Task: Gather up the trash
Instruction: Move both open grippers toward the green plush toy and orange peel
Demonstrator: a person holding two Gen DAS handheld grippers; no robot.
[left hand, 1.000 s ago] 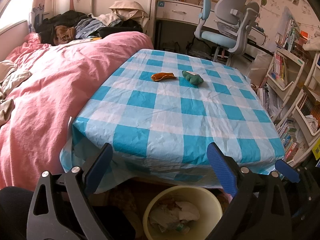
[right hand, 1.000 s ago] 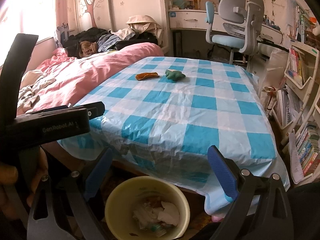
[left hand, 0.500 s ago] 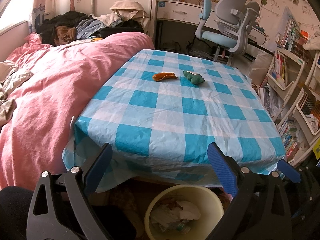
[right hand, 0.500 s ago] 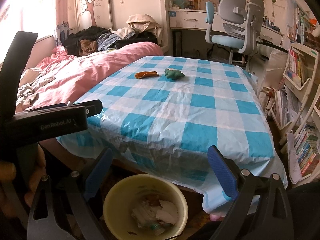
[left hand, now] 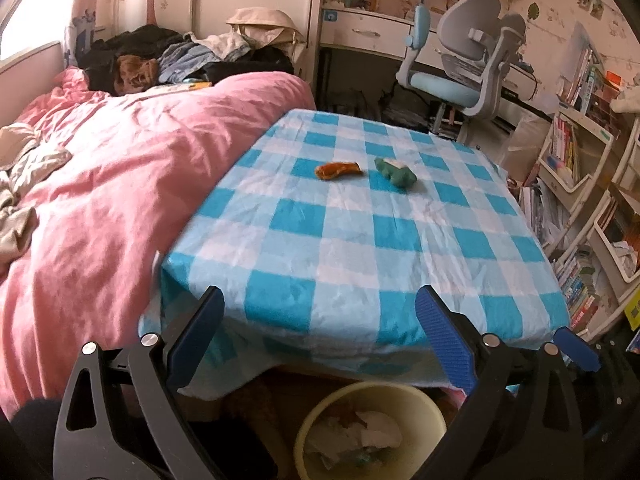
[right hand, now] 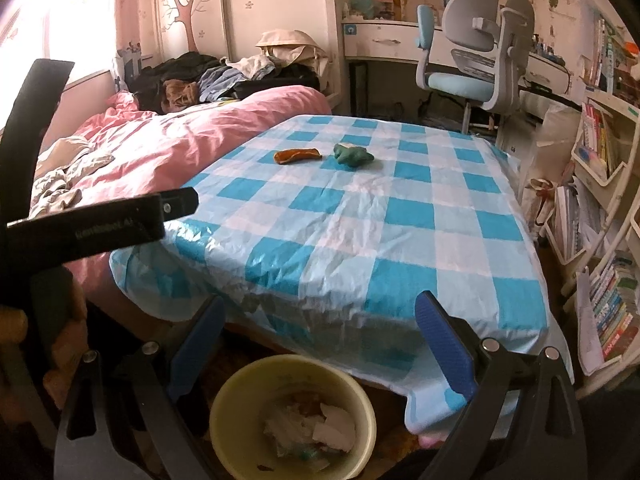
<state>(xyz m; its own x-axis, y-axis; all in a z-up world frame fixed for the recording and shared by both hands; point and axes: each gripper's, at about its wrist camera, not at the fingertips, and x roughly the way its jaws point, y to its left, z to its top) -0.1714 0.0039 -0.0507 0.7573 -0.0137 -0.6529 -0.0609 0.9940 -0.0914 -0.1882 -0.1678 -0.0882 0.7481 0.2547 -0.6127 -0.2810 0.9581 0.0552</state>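
Observation:
An orange scrap (left hand: 338,170) and a green crumpled piece (left hand: 396,173) lie side by side at the far middle of the blue-checked table (left hand: 360,240); both also show in the right wrist view, orange (right hand: 297,155) and green (right hand: 354,155). A cream bin (left hand: 370,430) holding crumpled paper stands on the floor under the table's near edge; it also shows in the right wrist view (right hand: 292,416). My left gripper (left hand: 320,336) is open and empty above the bin. My right gripper (right hand: 320,340) is open and empty too. The left gripper's body (right hand: 100,224) shows at the right view's left.
A bed with a pink duvet (left hand: 100,200) presses against the table's left side, clothes piled at its head. A grey-blue desk chair (left hand: 460,64) and a desk stand beyond the table. Bookshelves (left hand: 580,200) line the right side.
Both grippers have drifted slightly, so the table and bin shift a little in view. The jaws stay open and nothing was picked up.

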